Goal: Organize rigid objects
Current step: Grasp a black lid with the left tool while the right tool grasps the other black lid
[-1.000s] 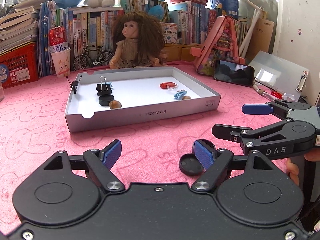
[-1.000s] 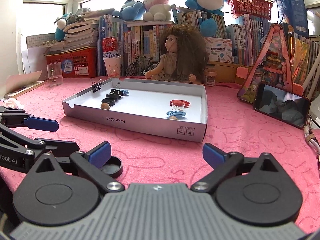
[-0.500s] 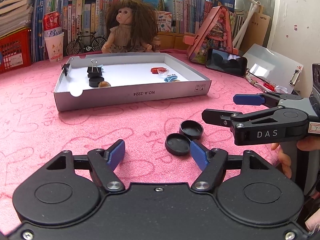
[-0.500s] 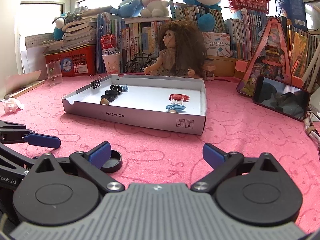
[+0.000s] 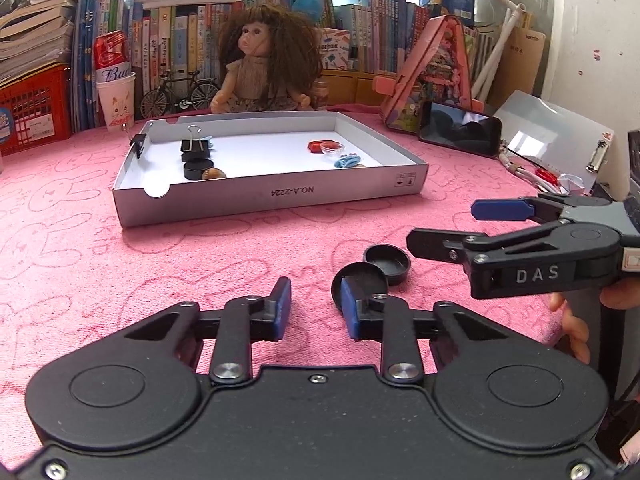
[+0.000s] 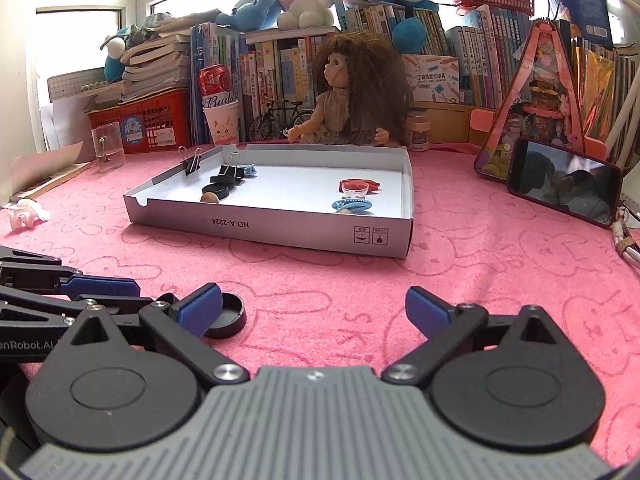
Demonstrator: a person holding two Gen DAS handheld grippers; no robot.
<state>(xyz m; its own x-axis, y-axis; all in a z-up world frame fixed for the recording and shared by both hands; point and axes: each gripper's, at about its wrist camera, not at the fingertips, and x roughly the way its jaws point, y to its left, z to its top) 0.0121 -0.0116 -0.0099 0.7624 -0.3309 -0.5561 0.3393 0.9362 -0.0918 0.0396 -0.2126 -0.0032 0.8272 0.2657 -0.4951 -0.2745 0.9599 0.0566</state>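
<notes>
Two black round caps lie on the pink cloth: one point(image 5: 362, 280) right behind my left gripper's right pad, the other point(image 5: 388, 262) touching it just beyond. My left gripper point(image 5: 316, 304) has its jaws closing to a narrow gap with nothing between them. My right gripper point(image 6: 312, 312) stands wide open and holds nothing; its left pad partly covers a black cap point(image 6: 226, 316). In the left wrist view, the right gripper point(image 5: 440, 222) reaches in from the right, near the caps. The grey-white tray point(image 5: 272, 196) holds binder clips, a black cap, a brown nut, a red piece and a blue clip.
A doll point(image 5: 264, 68), a paper cup with a can point(image 5: 114, 96), a red basket and rows of books stand behind the tray. A phone point(image 5: 460, 132) leans at the right beside a clipboard and cables. A crumpled tissue point(image 6: 26, 214) lies far left.
My left gripper's fingers have drawn much closer together, and it has eased back so both caps show ahead of it. The right gripper has kept still.
</notes>
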